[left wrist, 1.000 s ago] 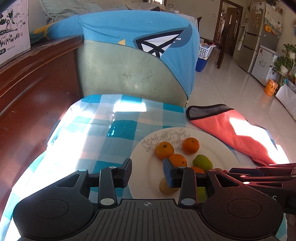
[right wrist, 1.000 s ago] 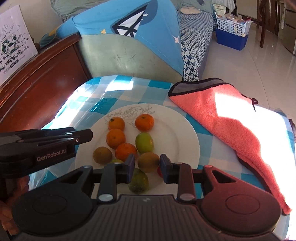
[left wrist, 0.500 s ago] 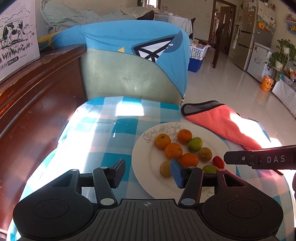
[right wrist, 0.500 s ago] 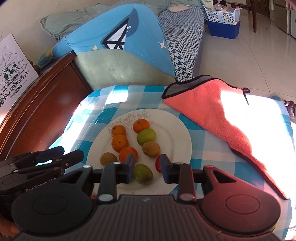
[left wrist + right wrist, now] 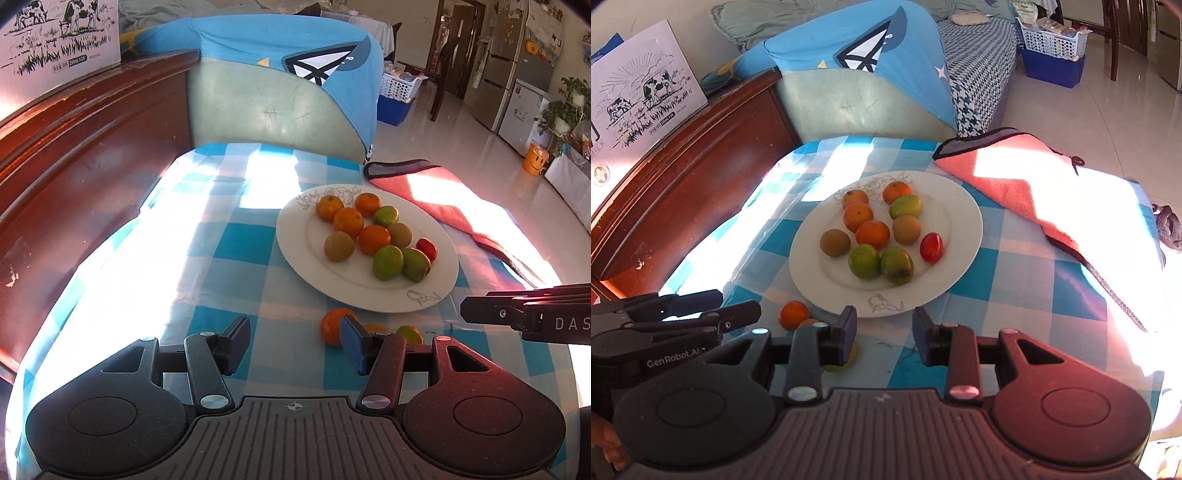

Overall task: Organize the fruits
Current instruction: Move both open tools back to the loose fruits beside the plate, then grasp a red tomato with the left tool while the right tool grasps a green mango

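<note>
I see the white plate (image 5: 960, 218) sitting on the blue-and-white checked cloth (image 5: 1008, 266) that covers the bench, and it carries ten fruits: four mandarins, among them one at the middle (image 5: 872, 234), three green fruits such as the one near the front (image 5: 864, 261), two brownish ones including the leftmost (image 5: 834, 242), and a single red cherry tomato (image 5: 931, 247) toward the right rim. Off the plate, just beside its near edge, I make out a loose mandarin (image 5: 332, 326) on the cloth, with two more small fruits next to it, one orange (image 5: 375, 327) and one yellow-green (image 5: 410, 334), both partly hidden behind the tool fingers.

My left tool (image 5: 295, 341) has its jaws spread with only cloth between them; they have just been opening, and the blue pad (image 5: 354, 343) stands in front of the loose mandarin without pinching it. My right tool (image 5: 884, 334) has its jaws parted by a narrower gap, nothing between them, over the cloth in front of the plate rim.

A salmon-pink towel (image 5: 1027, 177) lies to the right of the plate, apart from it
</note>
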